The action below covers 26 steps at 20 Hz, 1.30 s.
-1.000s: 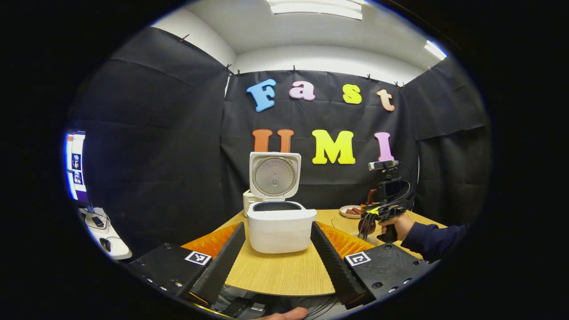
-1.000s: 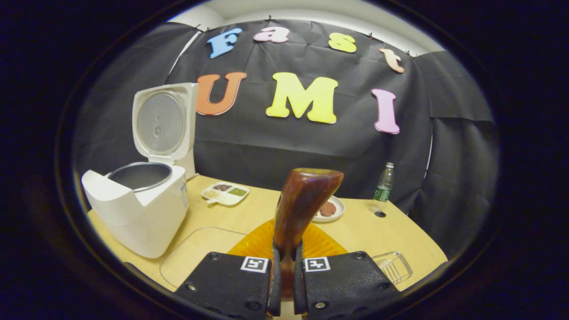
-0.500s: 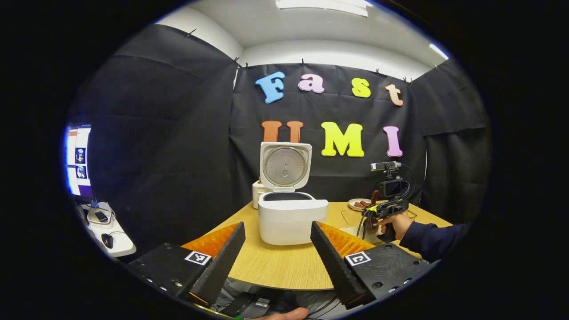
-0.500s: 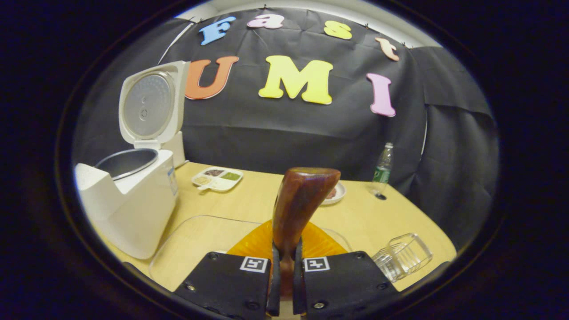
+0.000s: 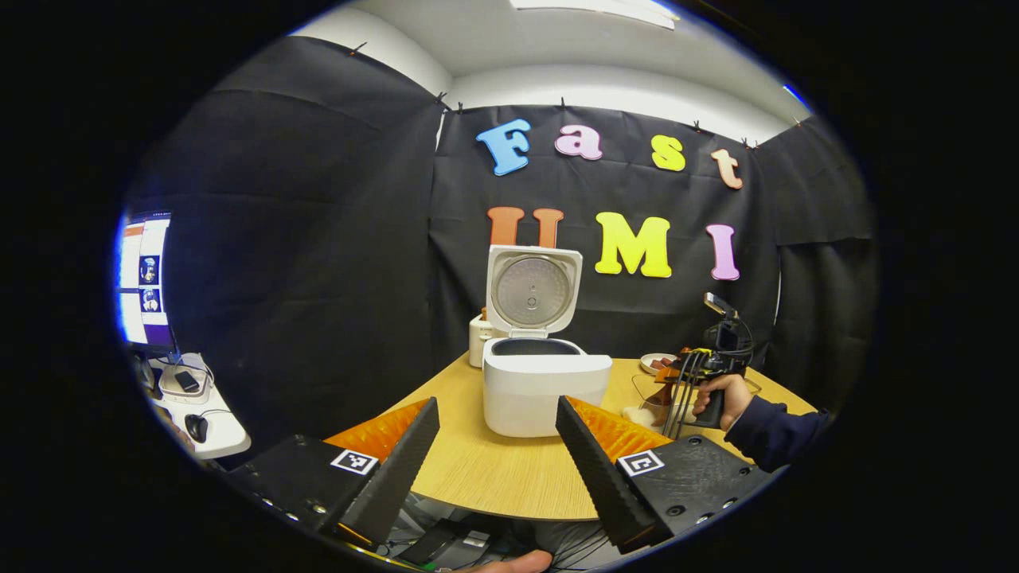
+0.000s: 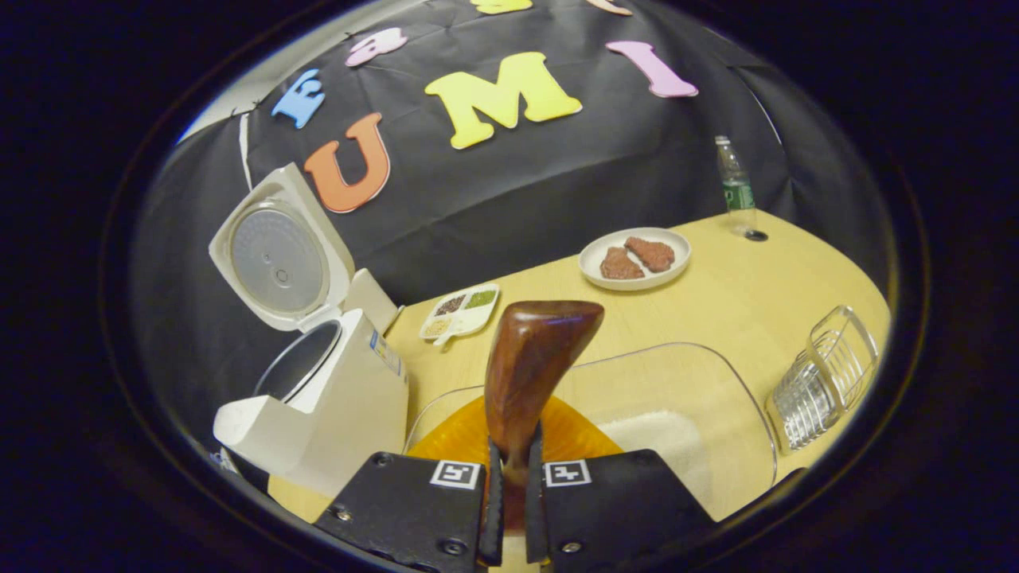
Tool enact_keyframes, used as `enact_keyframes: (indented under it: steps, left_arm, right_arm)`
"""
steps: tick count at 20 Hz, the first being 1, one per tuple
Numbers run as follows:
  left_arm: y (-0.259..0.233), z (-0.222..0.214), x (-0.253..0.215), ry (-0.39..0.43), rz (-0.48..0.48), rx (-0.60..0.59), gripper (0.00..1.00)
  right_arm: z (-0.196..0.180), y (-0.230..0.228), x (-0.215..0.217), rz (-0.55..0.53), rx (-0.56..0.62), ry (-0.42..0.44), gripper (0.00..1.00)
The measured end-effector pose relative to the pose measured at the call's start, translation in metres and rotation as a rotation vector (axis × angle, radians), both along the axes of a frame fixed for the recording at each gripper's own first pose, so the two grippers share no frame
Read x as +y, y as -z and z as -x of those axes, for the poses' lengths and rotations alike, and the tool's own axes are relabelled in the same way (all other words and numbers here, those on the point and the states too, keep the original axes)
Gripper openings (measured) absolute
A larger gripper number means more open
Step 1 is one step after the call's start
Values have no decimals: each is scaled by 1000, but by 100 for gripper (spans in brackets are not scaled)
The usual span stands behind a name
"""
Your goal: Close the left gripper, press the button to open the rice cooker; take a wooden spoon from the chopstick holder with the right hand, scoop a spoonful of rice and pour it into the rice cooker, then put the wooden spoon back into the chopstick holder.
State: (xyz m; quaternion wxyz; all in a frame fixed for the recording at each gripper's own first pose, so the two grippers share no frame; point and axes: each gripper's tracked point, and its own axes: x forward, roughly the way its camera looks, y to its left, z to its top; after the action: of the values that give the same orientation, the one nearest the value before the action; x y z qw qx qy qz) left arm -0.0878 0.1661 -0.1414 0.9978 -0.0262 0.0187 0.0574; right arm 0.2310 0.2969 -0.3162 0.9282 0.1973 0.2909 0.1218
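The white rice cooker (image 5: 546,390) stands on the wooden table (image 5: 493,477) with its lid (image 5: 533,290) up and the dark inner pot showing. My left gripper (image 5: 497,402) is open in front of it, holding nothing. Farther right a hand in a dark sleeve holds my right gripper (image 5: 704,374). In the right gripper view, my right gripper (image 6: 513,446) is shut on the handle of the brown wooden spoon (image 6: 532,366), tilted down over a clear container (image 6: 716,374) with white rice (image 6: 661,438) in it. The rice cooker (image 6: 318,398) lies to its left, and the clear chopstick holder (image 6: 828,374) to its right.
A plate with two pieces of meat (image 6: 634,259), a small divided tray of seasonings (image 6: 462,310) and a plastic bottle (image 6: 736,187) stand toward the back of the table. A monitor and a small side table (image 5: 183,398) are at far left.
My right gripper, still holding the spoon, has tipped down and rolled over the clear rice container. The left gripper has drifted a little left and back and stays open.
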Motion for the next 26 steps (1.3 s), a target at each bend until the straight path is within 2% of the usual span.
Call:
enact_keyframes:
  steps: [7, 11, 19, 22, 26]
  left_arm:
    - [-1, -23, 11, -60, 28, 29, 94]
    - [-3, -45, -1, -62, 19, 42, 94]
    - [-15, -90, -37, -16, -19, 39, 94]
    - [-12, -101, -54, 12, -34, 51, 94]
    - [-4, -108, -66, 31, -73, 75, 94]
  right_arm:
    - [-6, 11, -11, -196, 122, 20, 16]
    - [-7, -7, -22, -255, 93, 20, 16]
    - [-11, -33, -65, -463, 72, 55, 16]
    - [-13, -50, -81, -589, 59, 78, 16]
    - [-20, -95, -102, -889, 63, 87, 16]
